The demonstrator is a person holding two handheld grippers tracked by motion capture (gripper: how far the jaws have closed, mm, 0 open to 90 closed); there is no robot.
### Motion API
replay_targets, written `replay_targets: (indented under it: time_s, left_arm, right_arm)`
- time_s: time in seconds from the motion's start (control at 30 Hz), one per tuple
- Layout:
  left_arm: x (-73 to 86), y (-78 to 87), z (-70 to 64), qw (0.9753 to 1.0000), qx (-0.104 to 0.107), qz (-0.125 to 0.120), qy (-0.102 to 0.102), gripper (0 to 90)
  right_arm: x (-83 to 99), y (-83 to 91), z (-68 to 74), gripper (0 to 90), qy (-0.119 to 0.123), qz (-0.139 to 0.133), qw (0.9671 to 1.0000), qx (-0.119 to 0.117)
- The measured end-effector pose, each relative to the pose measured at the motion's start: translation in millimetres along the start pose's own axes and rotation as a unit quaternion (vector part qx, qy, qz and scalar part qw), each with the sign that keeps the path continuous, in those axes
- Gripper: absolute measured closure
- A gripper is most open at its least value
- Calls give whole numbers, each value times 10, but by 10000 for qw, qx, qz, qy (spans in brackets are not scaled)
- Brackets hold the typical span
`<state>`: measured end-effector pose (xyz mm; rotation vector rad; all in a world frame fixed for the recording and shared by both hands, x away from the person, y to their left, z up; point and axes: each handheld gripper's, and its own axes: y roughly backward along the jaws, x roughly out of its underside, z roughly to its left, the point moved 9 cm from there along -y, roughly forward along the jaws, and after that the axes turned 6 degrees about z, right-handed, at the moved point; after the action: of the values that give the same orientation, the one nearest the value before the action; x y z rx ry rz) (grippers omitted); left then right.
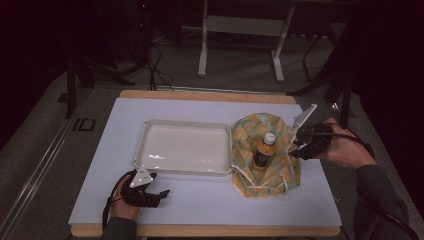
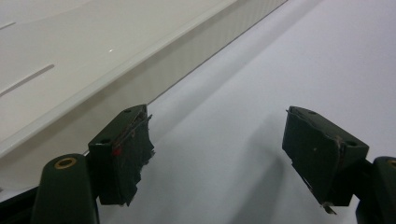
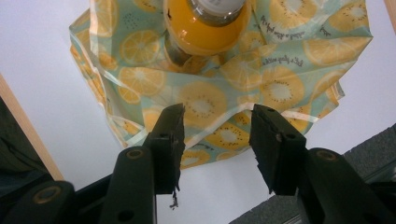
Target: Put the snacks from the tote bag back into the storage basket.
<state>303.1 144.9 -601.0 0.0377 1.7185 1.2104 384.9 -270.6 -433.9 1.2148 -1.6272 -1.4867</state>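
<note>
Your right hand-held gripper [image 1: 296, 148] is at the right side of the bench [image 1: 210, 200], jaws parted and empty, aimed at a cloth bag [image 1: 267, 175] printed with orange and kiwi slices on pale teal. In the right gripper view the jaws straddle a raised fold at the bag's [image 3: 280, 88] near edge without yet pinching it. The bag lies slumped open on the white bench surface, just right of a shallow, glossy white plastic tray [image 1: 150, 131].

A bottle [image 1: 263, 150] of orange drink with a pale cap stands upright in the bag's middle. The fabric looks thin, soft and floppy, so it will likely bunch and slide; take it by the stitched rim or the light cord. The bottle looks smooth, rigid and fairly heavy, and could tip if you tug the cloth.

Your left hand-held gripper [image 1: 159, 195] rests low beside the tray's [image 2: 154, 60] near wall, jaws wide apart, holding nothing.
</note>
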Motion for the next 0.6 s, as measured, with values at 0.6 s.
replay_targets:
  time_s: [0.6]
  left_arm:
    - [1,-2,-2,10000,11,8,-11,235]
  right_arm:
    - [-214,23,-10,553,208,-41,9998,28]
